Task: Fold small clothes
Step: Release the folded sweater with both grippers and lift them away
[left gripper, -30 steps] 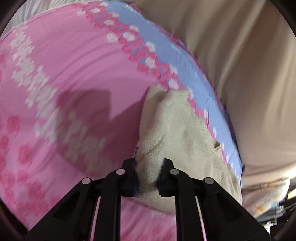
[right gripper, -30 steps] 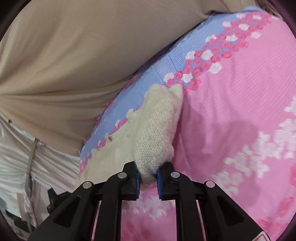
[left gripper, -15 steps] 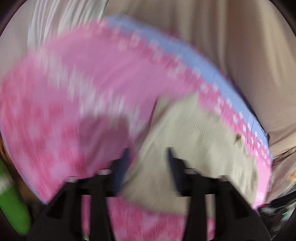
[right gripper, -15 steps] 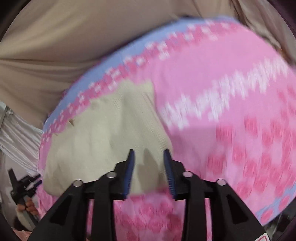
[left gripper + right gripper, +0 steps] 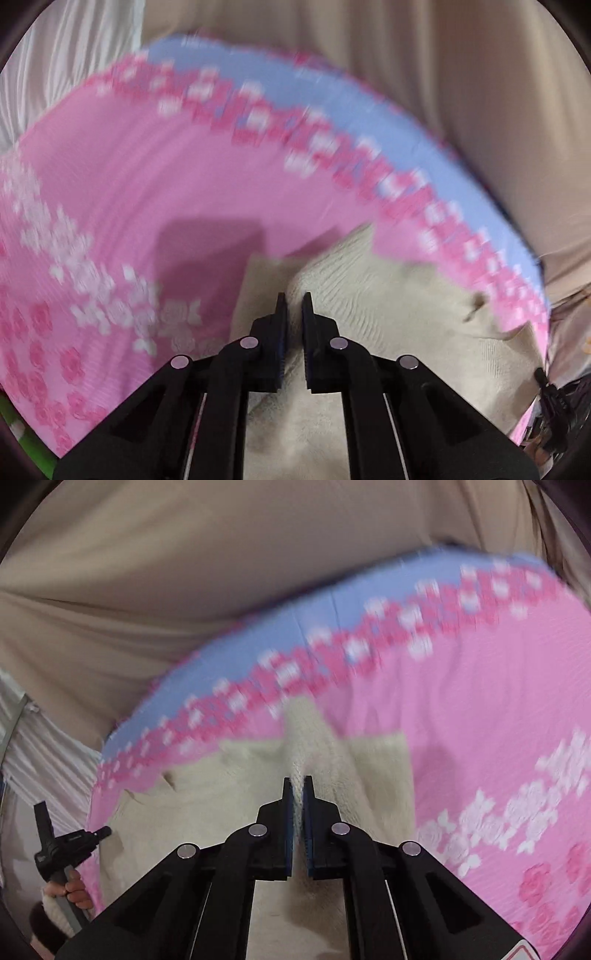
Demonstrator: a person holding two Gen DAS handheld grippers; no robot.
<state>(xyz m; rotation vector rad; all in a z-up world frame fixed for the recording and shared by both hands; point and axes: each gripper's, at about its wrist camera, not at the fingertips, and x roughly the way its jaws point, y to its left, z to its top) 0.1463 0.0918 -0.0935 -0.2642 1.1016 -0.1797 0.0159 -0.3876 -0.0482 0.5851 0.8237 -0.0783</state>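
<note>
While on pink sheet (image 5: 480,716), cream knit garment (image 5: 221,794).

My cream knit garment (image 5: 229,797) lies spread directly on a pink flowered bedspread (image 5: 480,709) with a blue border (image 5: 369,110).

Both my wrist cameras look steeply down along their fingers, close over the cream knit garment (image 5: 388,332). They share it and the pink bedspread (image 5: 480,701), whose blue border crosses each frame's upper part.
</note>
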